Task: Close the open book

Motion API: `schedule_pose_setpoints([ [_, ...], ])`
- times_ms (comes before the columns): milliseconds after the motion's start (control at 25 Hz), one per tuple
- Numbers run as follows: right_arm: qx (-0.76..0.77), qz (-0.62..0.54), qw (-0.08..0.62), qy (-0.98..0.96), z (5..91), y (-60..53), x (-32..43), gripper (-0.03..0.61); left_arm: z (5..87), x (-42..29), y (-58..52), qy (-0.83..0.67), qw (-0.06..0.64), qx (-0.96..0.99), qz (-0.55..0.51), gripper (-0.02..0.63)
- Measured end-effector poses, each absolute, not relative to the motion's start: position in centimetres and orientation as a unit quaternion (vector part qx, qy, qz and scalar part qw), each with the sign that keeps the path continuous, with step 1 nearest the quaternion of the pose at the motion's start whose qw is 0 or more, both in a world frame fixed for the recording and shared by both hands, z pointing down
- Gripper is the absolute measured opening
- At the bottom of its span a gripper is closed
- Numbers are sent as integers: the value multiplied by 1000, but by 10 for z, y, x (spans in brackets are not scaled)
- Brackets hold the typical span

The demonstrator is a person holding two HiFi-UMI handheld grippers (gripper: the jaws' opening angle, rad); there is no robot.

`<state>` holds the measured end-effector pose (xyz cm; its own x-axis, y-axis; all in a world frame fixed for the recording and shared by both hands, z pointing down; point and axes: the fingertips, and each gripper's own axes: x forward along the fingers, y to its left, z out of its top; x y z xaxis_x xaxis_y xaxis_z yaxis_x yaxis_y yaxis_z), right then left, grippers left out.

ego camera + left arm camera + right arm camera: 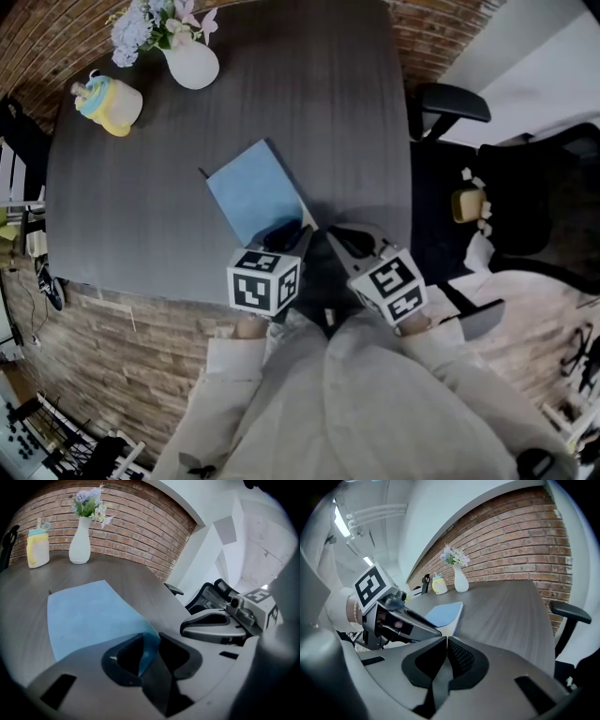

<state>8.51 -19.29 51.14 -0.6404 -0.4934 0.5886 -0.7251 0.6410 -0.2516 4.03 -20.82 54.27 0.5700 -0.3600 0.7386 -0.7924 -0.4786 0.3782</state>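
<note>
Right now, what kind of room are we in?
Probably an office or meeting room: a dark table, a black office chair beside it, and a brick wall behind.

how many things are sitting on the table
3: a blue book near the front edge of the table, a white vase of flowers at the far end, and a yellow cup just left of the vase. Nothing appears hidden.

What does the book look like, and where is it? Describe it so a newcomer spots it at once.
On the dark table, look at its near edge, just ahead of the left gripper. The book lies flat there, a thin blue rectangle, unlike the upright white vase and yellow cup at the far corner.
</note>
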Motion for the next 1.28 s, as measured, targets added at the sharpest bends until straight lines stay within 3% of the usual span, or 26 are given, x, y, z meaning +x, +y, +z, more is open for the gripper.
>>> schedule_pose_setpoints([
  [1000, 387, 209, 260, -860, 485, -178, 88, 11, 526, 37, -188, -322, 337, 837, 287, 155],
  [1080, 391, 202, 246, -864, 481, -178, 84, 11, 519, 31, -184, -324, 336, 841, 273, 143],
  [1200, 385, 197, 233, -871, 475, -176, 74, 11, 504, 18, -178, -326, 333, 851, 244, 53],
  [1280, 375, 199, 226, -877, 466, -175, 63, 11, 492, 11, -175, -321, 330, 859, 223, 33],
])
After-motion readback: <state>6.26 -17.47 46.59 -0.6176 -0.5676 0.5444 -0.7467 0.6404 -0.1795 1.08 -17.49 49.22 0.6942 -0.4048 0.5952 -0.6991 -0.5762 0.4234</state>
